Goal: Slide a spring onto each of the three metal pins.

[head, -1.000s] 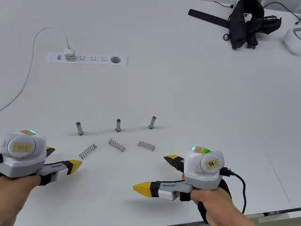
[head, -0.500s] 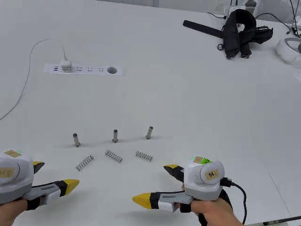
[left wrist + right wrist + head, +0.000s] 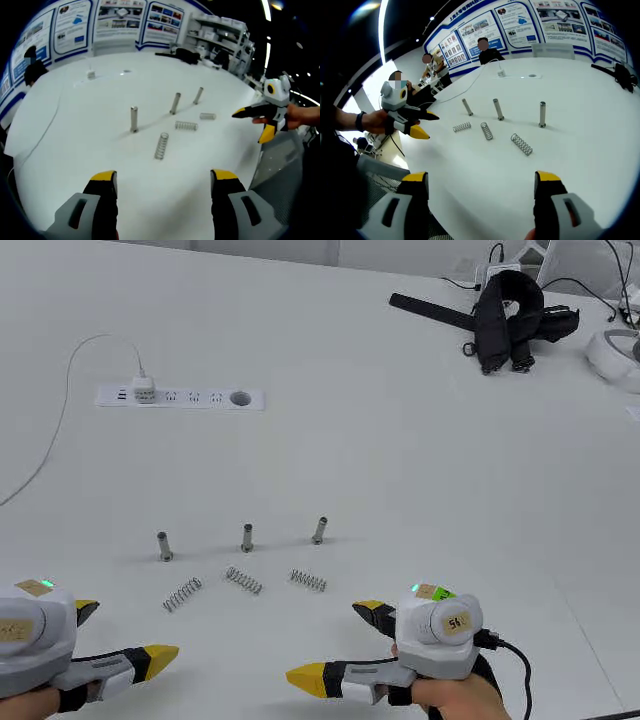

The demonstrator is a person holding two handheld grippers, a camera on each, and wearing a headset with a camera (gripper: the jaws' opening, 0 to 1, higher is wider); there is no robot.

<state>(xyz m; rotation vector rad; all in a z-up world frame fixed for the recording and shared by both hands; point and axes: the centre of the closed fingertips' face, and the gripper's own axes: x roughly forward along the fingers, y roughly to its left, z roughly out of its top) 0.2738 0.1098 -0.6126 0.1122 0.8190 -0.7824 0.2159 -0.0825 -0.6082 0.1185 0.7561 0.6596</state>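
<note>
White table [image 3: 400, 460] with three upright pins [image 3: 247, 537], seemingly bare, three springs [image 3: 243, 580] lying loose beside them. Nearer, left gripper [image 3: 125, 632] and right gripper [image 3: 333, 642] hover, jaws wide apart, empty.

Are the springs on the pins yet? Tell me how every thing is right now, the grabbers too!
Left pin: standing up, bare.
Middle pin: standing up, bare.
Right pin: standing up, bare.
Left spring: lying flat, loose.
Middle spring: lying flat, loose.
Right spring: lying flat, loose.
Left gripper: open, empty.
Right gripper: open, empty.
Power strip: one plug in.
</note>
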